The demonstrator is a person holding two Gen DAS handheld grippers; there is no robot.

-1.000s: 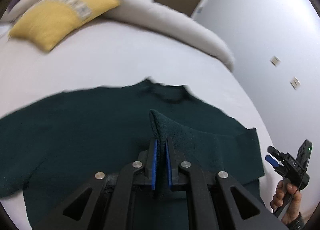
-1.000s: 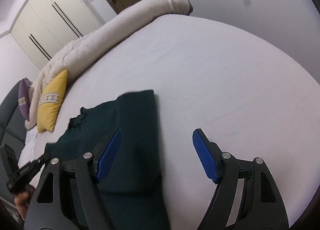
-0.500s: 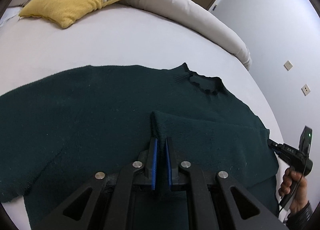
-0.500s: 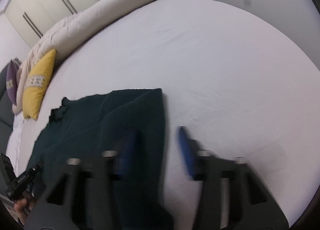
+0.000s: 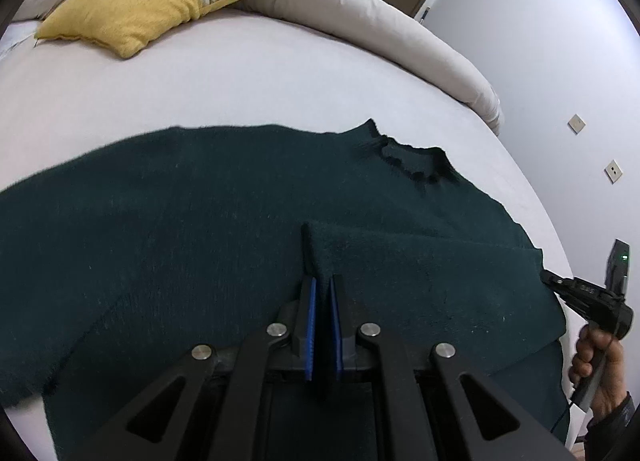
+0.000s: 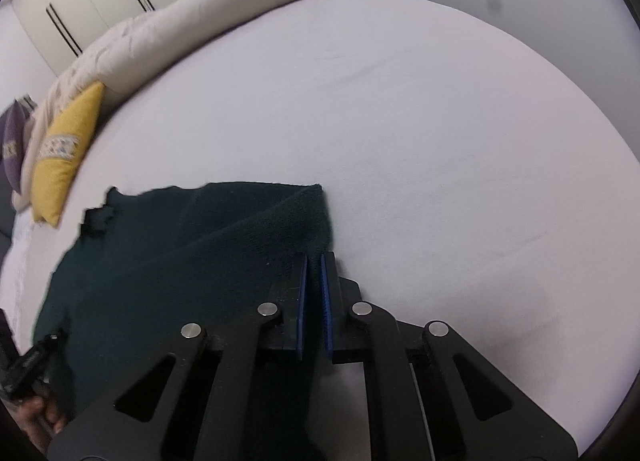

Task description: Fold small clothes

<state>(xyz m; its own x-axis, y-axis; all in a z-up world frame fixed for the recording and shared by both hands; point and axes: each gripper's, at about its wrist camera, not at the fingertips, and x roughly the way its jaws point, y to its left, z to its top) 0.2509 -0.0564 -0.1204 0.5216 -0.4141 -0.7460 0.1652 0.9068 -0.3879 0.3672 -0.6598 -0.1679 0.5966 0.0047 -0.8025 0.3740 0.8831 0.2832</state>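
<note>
My left gripper (image 5: 322, 289) is clamped on a folded ridge of the dark green knitted sweater (image 5: 200, 221). My right gripper (image 6: 314, 265) pinches its edge at twelve o'clock, on the white bed sheet (image 6: 440, 141).

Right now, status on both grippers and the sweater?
Left gripper shut on dark green knit sweater, folded sleeve edge. Right gripper shut on its side fold. Nothing blocking; yellow cushion well clear.
</note>
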